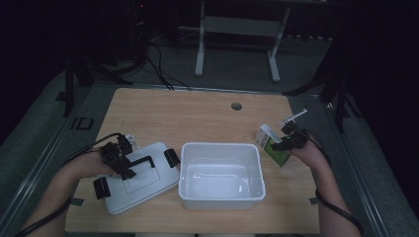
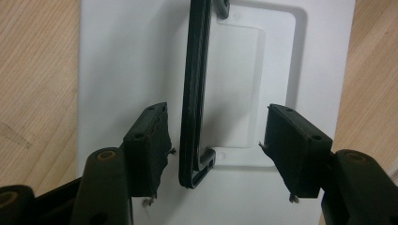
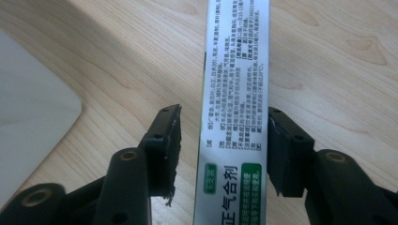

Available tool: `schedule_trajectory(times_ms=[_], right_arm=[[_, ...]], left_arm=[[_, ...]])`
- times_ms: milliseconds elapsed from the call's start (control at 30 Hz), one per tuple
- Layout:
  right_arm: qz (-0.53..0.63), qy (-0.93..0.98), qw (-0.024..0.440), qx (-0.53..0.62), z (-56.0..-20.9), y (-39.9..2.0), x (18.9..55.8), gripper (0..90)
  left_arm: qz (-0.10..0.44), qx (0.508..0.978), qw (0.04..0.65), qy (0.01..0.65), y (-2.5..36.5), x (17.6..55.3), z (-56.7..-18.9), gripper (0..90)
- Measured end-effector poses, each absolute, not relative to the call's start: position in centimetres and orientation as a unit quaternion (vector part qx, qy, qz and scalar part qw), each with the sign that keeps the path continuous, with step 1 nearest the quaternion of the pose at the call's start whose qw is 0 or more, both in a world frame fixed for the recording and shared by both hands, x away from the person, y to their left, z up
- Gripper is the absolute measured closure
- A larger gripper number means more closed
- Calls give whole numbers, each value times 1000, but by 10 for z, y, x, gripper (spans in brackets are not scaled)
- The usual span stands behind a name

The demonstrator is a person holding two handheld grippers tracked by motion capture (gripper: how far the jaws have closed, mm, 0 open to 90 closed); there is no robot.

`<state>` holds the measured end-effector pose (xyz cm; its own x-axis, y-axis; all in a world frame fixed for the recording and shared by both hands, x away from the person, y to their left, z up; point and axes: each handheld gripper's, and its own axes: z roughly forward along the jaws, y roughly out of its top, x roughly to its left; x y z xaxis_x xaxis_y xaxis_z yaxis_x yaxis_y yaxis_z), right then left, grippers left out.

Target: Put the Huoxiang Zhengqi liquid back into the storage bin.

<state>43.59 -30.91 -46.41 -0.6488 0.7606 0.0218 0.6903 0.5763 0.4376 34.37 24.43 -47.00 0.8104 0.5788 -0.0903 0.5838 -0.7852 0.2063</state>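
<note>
1. I am looking at the wooden surface [image 1: 197,116], which is carrying a white tub [image 1: 221,175] at its near middle.
2. The white lid [image 1: 141,180] is lying flat just left of the tub.
3. My left gripper [image 2: 213,145] is sitting released, jaws straddling the lid's raised black handle [image 2: 195,93].
4. My right gripper [image 3: 223,150] is sitting right of the tub, jaws spread around a small carton [image 3: 234,93]; one jaw is touching it.

A dim room: grey floor [image 1: 232,64], a white-legged frame [image 1: 237,29] beyond the wooden table [image 1: 197,118]
</note>
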Motion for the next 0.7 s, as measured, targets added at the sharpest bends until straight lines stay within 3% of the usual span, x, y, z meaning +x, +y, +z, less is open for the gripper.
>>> schedule_trajectory(times_ms=[700], right_arm=[[128, 900, 61, 413, -468, -296, 453, 632]], left_arm=[[-12, 944, 110, 310, 245, 344, -472, 409]])
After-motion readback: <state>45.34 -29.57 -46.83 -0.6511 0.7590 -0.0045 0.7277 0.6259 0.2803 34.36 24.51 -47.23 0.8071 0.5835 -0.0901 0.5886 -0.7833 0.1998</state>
